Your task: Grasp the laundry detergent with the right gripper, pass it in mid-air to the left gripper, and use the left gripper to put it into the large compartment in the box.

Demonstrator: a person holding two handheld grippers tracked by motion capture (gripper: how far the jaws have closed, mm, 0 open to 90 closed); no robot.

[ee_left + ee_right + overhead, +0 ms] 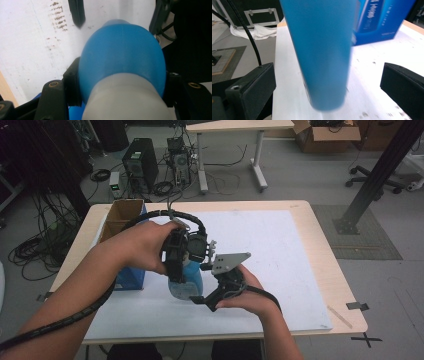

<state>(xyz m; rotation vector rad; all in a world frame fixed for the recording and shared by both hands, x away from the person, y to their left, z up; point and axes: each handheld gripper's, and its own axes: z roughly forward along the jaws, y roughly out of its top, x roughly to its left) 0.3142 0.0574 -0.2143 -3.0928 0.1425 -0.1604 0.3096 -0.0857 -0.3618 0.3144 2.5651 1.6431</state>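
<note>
High view: a blue bottle (pixel 186 281) hangs above the white mat (pixel 280 250) at the middle of the bench (pixel 325 255), held by the left gripper (pixel 176 257), whose jaws pinch it from both sides. In the left gripper view the bottle (pixel 122 57) shows a rounded, bright blue shoulder that narrows into a pale, frosted whitish part nearer the camera, and the black jaws press on it at left and right. A faint moulding seam runs down the blue surface. The right gripper (pixel 212 297) sits just right of the bottle and a little nearer, its jaws spread wide. In the right gripper view the bottle's body (pixel 322 52) is a smooth, plain blue cylinder, blurred, standing between the two black jaws without touching either pad; its lower end hangs clear above the mat. A blue carton (pixel 131 277) with an open cardboard top stands on the left part of the bench, just left of the left hand (pixel 145 245); its printed blue side (pixel 384 20) shows behind the bottle.
</note>
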